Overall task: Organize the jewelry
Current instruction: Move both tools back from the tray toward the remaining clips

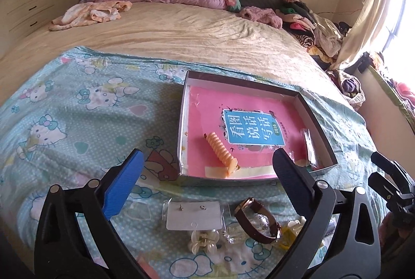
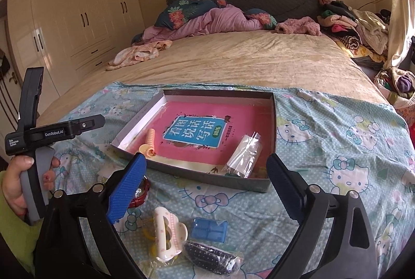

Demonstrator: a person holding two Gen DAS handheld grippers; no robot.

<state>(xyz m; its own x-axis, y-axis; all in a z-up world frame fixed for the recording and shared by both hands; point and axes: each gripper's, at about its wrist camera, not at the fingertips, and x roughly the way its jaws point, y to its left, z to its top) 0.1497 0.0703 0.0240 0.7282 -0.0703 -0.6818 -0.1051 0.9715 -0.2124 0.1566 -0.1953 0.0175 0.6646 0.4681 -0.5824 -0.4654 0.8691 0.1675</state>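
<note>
Left gripper point(image 1: 207, 170) and right gripper point(image 2: 206, 172) both spread wide, nothing held. Shallow grey cardboard tray point(image 1: 320, 123) sits just past the fingertips, orange spiral hair tie point(image 1: 221, 153) inside. Brown-strap wristwatch point(image 1: 256, 220) between left fingers; right blue pad point(image 2: 127, 190) half hides a red bracelet point(image 2: 141, 194)

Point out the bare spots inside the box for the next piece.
Free: the pink floor of the box between the orange spiral hair tie and the clear packet, and the whole far half. Crowded: the sheet in front, around the watch.
</note>
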